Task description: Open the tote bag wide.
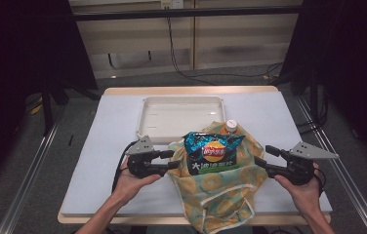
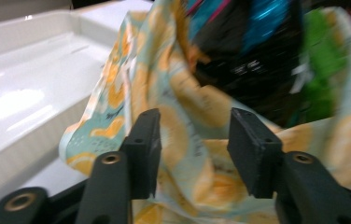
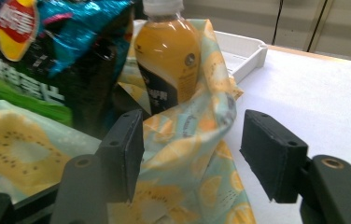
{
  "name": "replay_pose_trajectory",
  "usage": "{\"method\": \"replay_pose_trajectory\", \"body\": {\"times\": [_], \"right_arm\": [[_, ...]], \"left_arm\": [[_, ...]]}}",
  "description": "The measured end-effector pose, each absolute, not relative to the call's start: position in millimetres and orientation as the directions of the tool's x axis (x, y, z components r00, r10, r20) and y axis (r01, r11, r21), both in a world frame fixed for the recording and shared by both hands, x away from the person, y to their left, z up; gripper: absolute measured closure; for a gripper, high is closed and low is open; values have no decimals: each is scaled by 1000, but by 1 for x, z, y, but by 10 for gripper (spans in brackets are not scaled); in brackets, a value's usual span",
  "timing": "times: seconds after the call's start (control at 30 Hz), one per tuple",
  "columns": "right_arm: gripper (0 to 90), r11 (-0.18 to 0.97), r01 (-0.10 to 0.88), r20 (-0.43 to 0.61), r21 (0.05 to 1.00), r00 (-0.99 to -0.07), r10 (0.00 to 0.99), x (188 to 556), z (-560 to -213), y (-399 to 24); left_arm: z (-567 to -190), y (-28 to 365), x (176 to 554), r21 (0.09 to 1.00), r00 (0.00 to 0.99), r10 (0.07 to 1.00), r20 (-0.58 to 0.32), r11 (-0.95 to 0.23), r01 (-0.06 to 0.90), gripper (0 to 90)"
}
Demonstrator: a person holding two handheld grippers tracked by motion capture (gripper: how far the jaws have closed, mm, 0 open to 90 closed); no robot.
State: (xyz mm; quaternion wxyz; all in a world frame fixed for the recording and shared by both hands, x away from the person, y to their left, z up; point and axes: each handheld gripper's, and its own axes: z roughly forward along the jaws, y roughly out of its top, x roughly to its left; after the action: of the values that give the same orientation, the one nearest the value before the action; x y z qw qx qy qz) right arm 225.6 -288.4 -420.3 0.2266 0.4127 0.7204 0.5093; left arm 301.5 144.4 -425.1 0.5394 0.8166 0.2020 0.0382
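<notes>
A fruit-print cloth bag [image 1: 220, 187] lies open on the table near the front edge. A blue and black chip bag [image 1: 212, 151] stands in it, and behind that an orange drink bottle [image 1: 231, 126] with a white cap. My left gripper [image 1: 172, 160] is at the bag's left rim, open. In the left gripper view the cloth [image 2: 187, 154] hangs loose between the jaws of that gripper [image 2: 194, 121]. My right gripper [image 1: 264, 156] is at the bag's right rim, also open. In the right gripper view its own gripper [image 3: 192, 126] straddles a fold of cloth [image 3: 183, 154] without pressing it, with the bottle [image 3: 166, 56] beyond.
A white shallow tray [image 1: 179, 100] sits behind the bag at the table's middle back. The white table top [image 1: 113, 146] stretches to the left and right of the bag. Dark frames and cables stand around the table.
</notes>
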Motion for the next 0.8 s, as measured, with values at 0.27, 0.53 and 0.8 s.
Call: {"method": "replay_pose_trajectory", "body": {"times": [0.27, 0.53, 0.8], "right_arm": [[358, 153, 351, 104, 924, -616, 781, 200, -415, -280], [288, 185, 343, 106, 921, -677, 728, 199, -416, -266], [266, 169, 311, 94, 935, -678, 729, 201, -400, -261]], "left_arm": [[-412, 131, 273, 919, 954, 268, -136, -326, 222, 684], [-420, 109, 261, 903, 973, 174, -150, -376, 207, 639], [-427, 89, 247, 885, 985, 90, -149, -431, 173, 647]]}}
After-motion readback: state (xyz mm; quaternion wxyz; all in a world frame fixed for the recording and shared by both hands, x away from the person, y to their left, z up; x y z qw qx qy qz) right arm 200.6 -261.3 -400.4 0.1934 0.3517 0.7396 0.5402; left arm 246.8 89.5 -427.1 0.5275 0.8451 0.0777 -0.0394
